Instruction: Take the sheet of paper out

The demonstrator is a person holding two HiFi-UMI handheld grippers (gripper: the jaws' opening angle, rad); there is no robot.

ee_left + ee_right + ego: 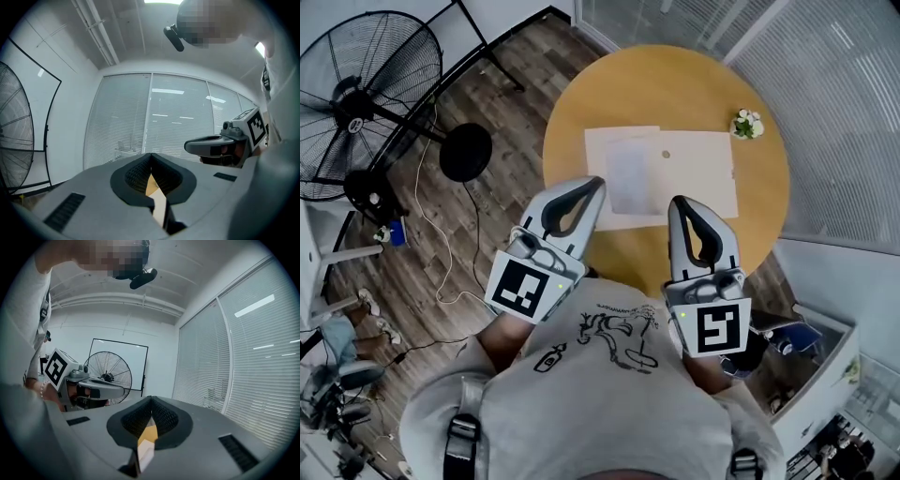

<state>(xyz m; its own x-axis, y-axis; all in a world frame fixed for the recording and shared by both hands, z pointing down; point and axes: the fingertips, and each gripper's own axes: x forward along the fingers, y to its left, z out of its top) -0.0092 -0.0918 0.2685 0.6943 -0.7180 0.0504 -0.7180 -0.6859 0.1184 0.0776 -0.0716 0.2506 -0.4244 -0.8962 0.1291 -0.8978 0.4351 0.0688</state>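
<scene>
Paper sheet [628, 175] beyond closed jaws, seemingly untouched

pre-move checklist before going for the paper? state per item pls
1. Left gripper jaws open for a grasp: not ok. The tips meet, with nothing between them.
2. Right gripper jaws open: not ok. The tips meet, with nothing between them.
3. Sheet of paper in view and uncovered: ok. It lies at the left part of the white envelope on the round table.
4. Sheet loose on top rather than tucked into the envelope: cannot tell.
5. Flower pot out of the way: ok. It stands near the table's far right rim, apart from the envelope.
6. Gripper tips off the envelope: cannot tell. Both overlap its near edge in the head view.
</scene>
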